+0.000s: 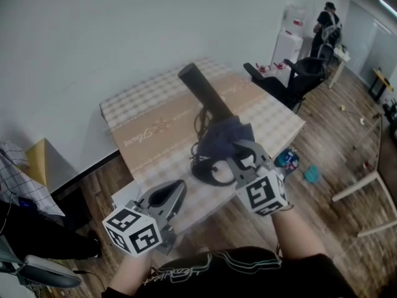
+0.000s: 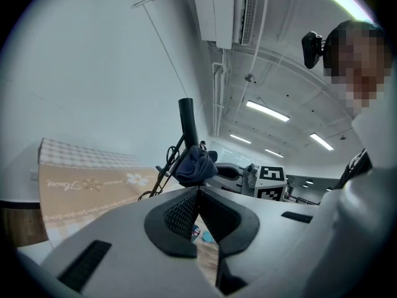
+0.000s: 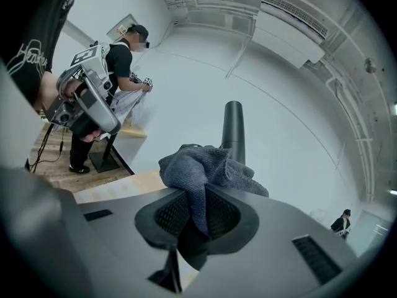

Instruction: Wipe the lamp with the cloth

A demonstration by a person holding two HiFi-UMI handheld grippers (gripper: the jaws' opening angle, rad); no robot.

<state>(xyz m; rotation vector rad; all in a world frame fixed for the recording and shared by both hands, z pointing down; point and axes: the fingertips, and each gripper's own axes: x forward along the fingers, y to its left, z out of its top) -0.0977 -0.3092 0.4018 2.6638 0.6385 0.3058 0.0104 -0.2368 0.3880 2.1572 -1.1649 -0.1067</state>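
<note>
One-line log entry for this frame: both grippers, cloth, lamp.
left gripper: shut, empty, by table edge | right gripper: shut on cloth | cloth: against lamp

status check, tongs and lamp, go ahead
Right tongs shut on cloth, cloth against lamp stem. Left tongs shut, empty, held clear of lamp. Cord bunched at lamp base, not blocking the stem.

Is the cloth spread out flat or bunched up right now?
Bunched up: the cloth sits crumpled in folds, pinched in the shut right claw by the lamp.
</note>
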